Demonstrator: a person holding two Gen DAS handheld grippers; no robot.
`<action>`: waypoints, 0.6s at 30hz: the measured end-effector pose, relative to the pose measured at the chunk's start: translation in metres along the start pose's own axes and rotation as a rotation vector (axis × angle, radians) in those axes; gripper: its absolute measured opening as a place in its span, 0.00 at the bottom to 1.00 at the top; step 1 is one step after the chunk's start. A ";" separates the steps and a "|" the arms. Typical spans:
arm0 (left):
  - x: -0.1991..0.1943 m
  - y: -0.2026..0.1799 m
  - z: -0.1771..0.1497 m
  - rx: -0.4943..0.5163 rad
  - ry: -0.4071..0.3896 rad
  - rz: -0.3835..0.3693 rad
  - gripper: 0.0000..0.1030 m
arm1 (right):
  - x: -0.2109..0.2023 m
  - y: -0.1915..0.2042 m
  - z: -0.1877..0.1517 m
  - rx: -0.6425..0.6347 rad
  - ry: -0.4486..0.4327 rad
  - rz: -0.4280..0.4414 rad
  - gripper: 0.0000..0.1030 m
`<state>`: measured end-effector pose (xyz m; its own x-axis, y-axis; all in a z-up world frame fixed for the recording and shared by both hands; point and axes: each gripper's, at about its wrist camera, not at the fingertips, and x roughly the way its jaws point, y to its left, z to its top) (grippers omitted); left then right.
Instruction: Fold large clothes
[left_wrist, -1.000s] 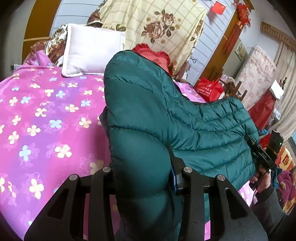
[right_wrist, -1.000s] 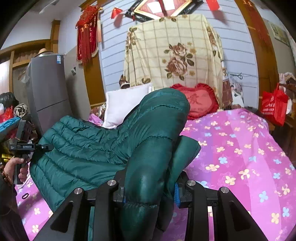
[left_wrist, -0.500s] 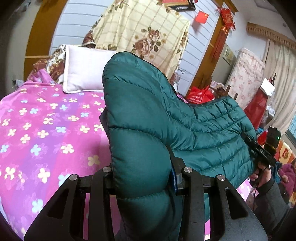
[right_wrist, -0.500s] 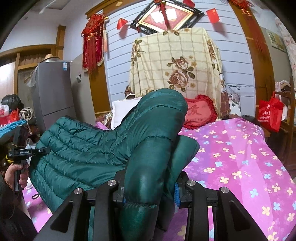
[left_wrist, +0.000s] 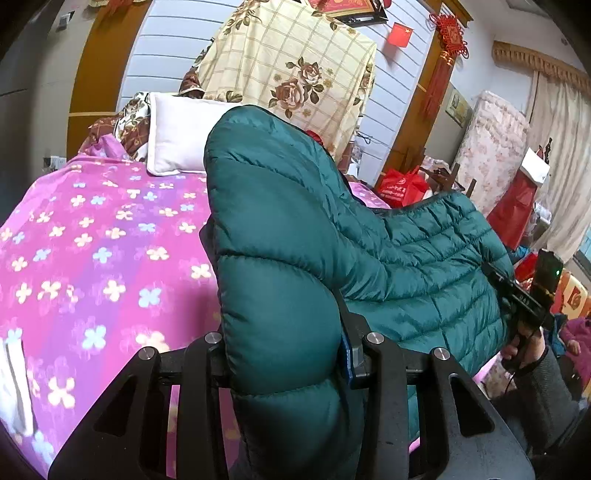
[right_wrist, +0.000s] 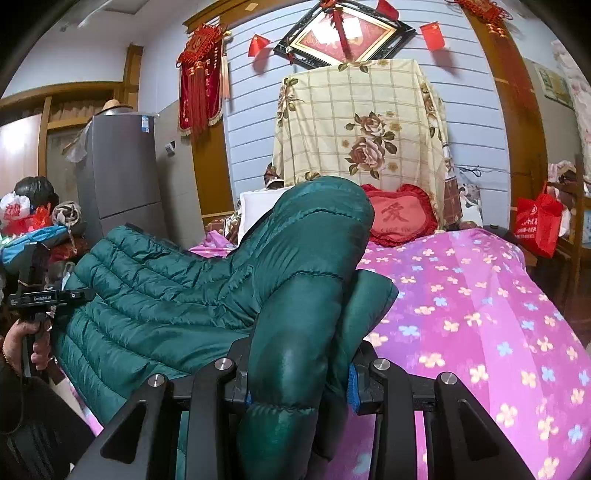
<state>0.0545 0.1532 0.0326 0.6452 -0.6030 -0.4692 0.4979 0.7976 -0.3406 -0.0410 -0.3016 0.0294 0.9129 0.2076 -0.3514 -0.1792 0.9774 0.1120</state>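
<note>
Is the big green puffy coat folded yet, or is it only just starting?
Only starting. Done: both the left gripper and the right gripper are clamped on the green puffer jacket. In hand: it hangs stretched between them above the pink flowered bedspread. Left: laying it down and folding it; no tidy fold shows.

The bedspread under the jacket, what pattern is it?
Pink-purple bedspread with small flowers, clearest in the right wrist view.

A red cushion (right_wrist: 400, 218) bears the character 爱, the left tongs' (right_wrist: 50, 295) body reads "GenRobot.AI", and white print on the red bag (right_wrist: 535, 223) is too small to read
</note>
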 end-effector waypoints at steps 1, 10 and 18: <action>-0.003 -0.002 -0.003 0.003 -0.001 -0.001 0.35 | -0.005 0.000 -0.004 0.009 0.002 0.000 0.33; -0.009 -0.012 -0.024 0.012 0.027 -0.012 0.35 | -0.018 -0.005 -0.032 0.043 0.048 -0.005 0.33; 0.006 -0.003 -0.038 -0.029 0.047 -0.003 0.35 | -0.007 -0.006 -0.037 0.034 0.078 -0.010 0.33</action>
<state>0.0346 0.1476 -0.0003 0.6155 -0.6044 -0.5058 0.4821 0.7964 -0.3650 -0.0603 -0.3075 -0.0031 0.8830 0.2019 -0.4238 -0.1565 0.9778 0.1396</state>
